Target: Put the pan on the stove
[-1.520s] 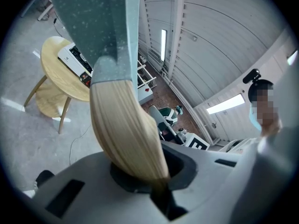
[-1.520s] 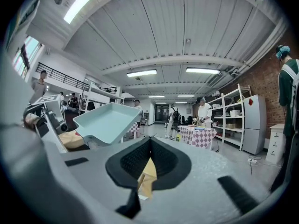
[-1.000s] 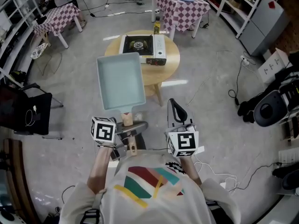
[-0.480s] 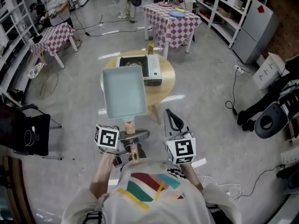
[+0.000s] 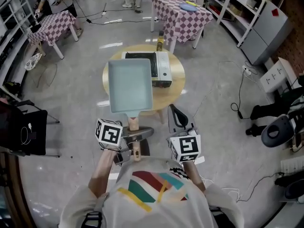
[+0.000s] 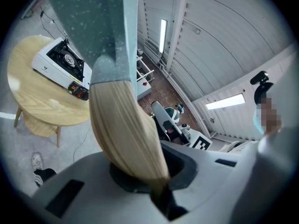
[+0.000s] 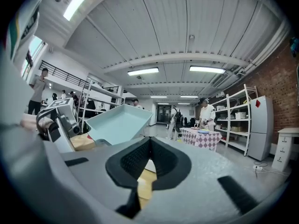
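Nearly there, load not yet set down

Over the last second I carried the pale-blue rectangular pan closer. The white portable gas stove on the round wooden table lay just beyond it. My left gripper pinched its wooden handle, so the pan rode ahead of those jaws. My right gripper stayed alongside, jaws pressed together, empty.

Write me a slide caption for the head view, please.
Left gripper holds a pale blue rectangular pan by its wooden handle, stove on the round table ahead.
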